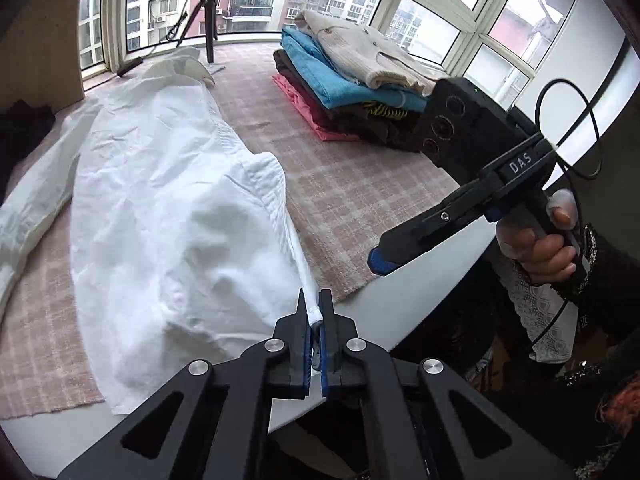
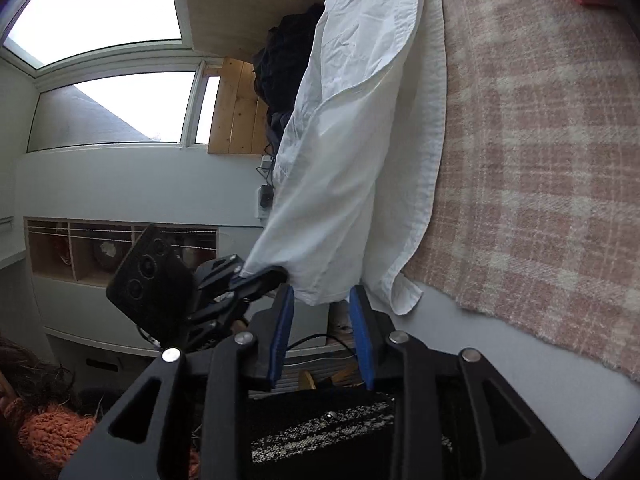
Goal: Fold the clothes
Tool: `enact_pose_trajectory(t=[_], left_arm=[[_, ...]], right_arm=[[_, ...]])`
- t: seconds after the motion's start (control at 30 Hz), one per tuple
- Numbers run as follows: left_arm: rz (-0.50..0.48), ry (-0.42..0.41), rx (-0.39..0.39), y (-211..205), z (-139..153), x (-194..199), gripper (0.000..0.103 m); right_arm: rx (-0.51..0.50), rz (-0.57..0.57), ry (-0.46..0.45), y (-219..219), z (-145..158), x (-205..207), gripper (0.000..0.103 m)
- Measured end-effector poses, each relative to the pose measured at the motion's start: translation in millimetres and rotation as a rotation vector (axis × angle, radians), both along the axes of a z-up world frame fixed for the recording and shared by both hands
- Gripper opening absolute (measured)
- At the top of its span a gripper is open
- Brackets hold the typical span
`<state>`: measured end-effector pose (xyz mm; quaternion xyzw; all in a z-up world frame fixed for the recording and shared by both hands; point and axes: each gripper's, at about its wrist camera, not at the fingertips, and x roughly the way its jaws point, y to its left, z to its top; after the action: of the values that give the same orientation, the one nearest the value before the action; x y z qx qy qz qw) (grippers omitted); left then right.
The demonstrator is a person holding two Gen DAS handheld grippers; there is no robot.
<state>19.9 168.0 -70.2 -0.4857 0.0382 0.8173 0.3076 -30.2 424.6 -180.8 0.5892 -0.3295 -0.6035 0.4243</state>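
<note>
white shirt (image 2: pixel 360 120) top cut by frame edge, dark garment (image 2: pixel 280 64) half hidden behind it

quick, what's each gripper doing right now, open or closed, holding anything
Left gripper: closed on the white shirt's hem.
Right gripper: open, holding nothing; the shirt edge hangs just beyond its fingertips.

L gripper (image 1: pixel 316 312) pinches hem corner of white shirt (image 1: pixel 168 208), lifted off pink plaid blanket (image 1: pixel 360 200) on desk (image 1: pixel 424 276) — R gripper (image 1: pixel 380 260) held just beside, off to the right, w/ nothing in it. Folded clothes stack (image 1: pixel 344 84) sits behind.
</note>
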Motion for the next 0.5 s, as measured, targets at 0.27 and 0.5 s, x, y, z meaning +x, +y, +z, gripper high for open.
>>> enact_pose_trajectory(t=[0.27,0.5], left_arm=[[0.084,0.197,-0.138,-84,103,-25,0.002],[-0.023,0.206,-0.203,-90,103,-39,0.002]], right_arm=[[0.307,0.036,0.103,-51,-27,4,0.042],[0.441,0.144,0.326,-105,-24,40,0.037]])
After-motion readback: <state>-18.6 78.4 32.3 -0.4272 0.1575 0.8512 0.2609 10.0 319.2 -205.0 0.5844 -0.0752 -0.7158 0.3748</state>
